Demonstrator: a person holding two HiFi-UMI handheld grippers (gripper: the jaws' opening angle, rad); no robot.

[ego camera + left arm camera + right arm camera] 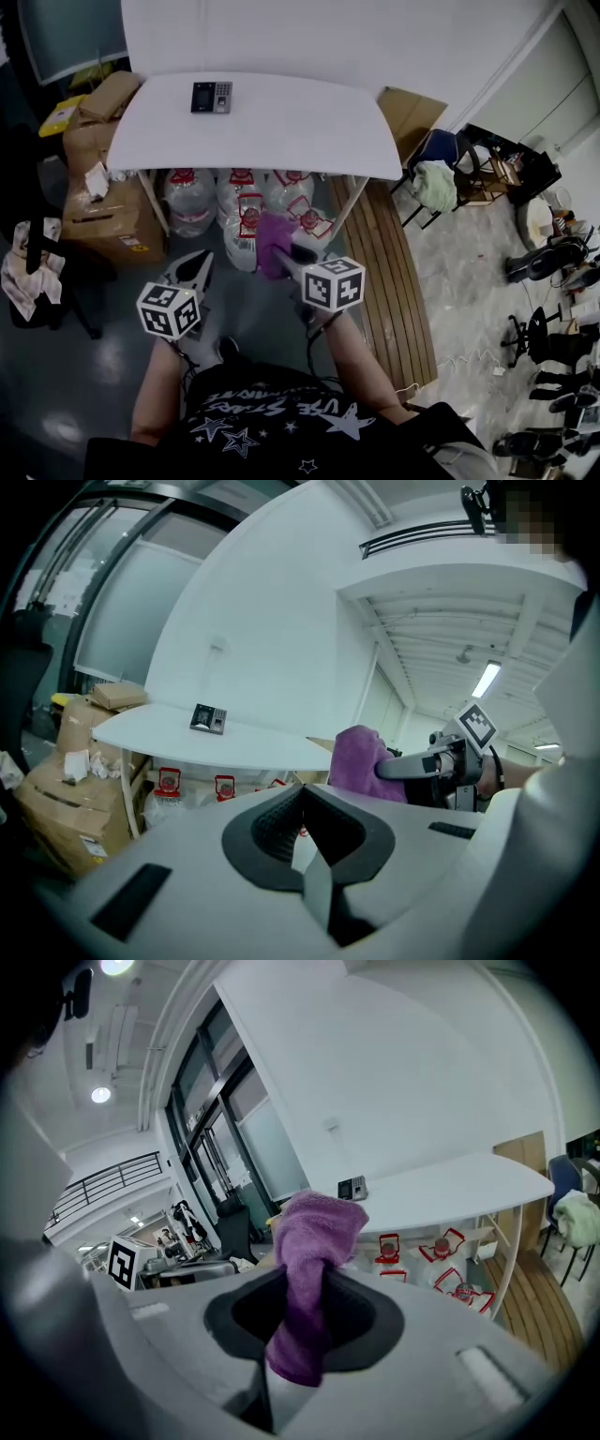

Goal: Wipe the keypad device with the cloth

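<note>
In the head view, the keypad device (211, 97) lay flat near the far edge of the white table (281, 131), in the upper left of the frame. It was well apart from both tools, which hung low in the frame in front of the person. The right gripper (283, 253) pointed up toward the table with the purple cloth (272, 246) bunched at its tip, carried ahead of the tool, likely so that the fabric and not the jaws would meet the device. The left gripper (199, 267) sat lower left, beside it. Water bottles (192, 202) stood under the table, out of the way.

In the left gripper view, that tool's jaws were drawn together with nothing between them, so it looked like a spare hand, perhaps kept free to steady the device. The keypad device (208, 718) showed small at left of centre on the tabletop, and the cloth (361, 761) at right of centre.

In the right gripper view, the jaws were clamped on the cloth (305, 1279). A tuft stood proud above the jaws and a tail hung below — a firm pinch on its middle. The keypad device (352, 1188) sat just above and right of the tuft. By my judgement, the approach had yet to be made and no wiping had begun.
</note>
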